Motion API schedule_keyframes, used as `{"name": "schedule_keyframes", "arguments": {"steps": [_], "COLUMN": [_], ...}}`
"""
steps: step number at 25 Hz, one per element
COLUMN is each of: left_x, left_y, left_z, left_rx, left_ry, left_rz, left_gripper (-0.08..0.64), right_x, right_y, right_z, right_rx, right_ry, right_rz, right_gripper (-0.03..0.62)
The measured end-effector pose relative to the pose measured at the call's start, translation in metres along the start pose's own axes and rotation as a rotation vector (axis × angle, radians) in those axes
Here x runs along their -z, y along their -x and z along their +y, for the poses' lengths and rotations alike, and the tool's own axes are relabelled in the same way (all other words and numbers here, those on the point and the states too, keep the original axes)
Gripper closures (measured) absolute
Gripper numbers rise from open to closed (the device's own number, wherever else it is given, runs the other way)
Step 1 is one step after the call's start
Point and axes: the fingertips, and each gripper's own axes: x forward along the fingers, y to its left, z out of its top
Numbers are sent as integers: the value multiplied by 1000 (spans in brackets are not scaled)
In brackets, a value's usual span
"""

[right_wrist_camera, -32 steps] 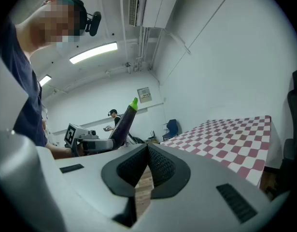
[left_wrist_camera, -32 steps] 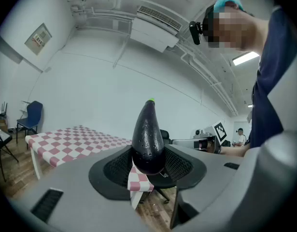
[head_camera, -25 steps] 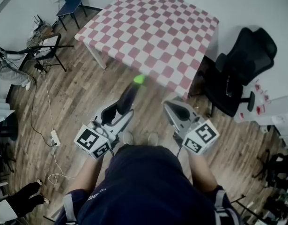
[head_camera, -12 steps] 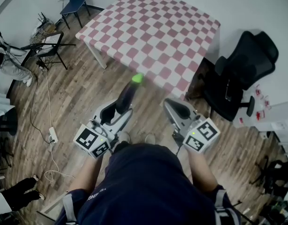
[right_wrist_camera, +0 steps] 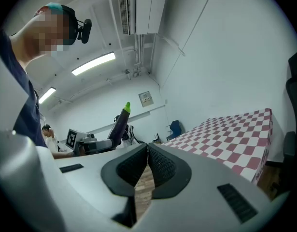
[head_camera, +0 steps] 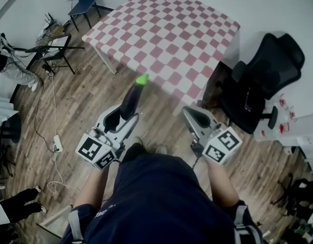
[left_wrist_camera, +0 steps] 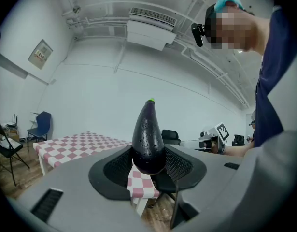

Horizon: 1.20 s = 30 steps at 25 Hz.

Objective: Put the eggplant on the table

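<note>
Now eggplant in left hand-held gripper further left vs. before

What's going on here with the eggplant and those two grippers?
A person stands facing a checkered table with a gripper in each hand. The left gripper is clamped on the thick end of a dark eggplant, which sticks up with its green tip on top. The right gripper is shut and empty. The eggplant is not yet on the table.
</note>
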Motion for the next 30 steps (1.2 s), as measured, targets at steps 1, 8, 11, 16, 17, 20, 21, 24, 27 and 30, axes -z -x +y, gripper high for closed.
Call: {"name": "schedule_keyframes", "arguments": {"steps": [1,8,11,16,17,20,21,24,27,30], "left_x": [0,-5,-2,3,3,-2,-4,-9,-15,-25], "left_y": [-2,-26,-39,-67,-73,-90,-96,-109,-120,-134], "left_z": [0,18,35,72,82,121,137,187,240,295], "left_rx": [-5,-12,-9,15,19,26,28,34,44,55], "left_ry": [-1,-1,5,18,20,30,34,58,73,66], "left_rz": [-1,-9,-8,-1,2,12,15,31,57,72], "left_gripper": [335,336,334,334,334,335,334,336,335,335], "right_x": [-1,-5,-3,0,1,-4,-6,-13,-23,-33], "right_y": [1,-8,-17,-45,-55,-96,-114,-170,-225,-275], "right_z": [-3,-25,-41,-73,-79,-95,-100,-113,-123,-139], "right_rx": [0,3,16,52,55,57,55,48,56,81], "right_ry": [-2,-14,-15,-31,-38,-57,-60,-65,-76,-78], "right_rz": [-3,-2,5,23,26,33,36,55,68,73], "right_gripper": [575,575,575,575,575,575,575,575,575,575]}}
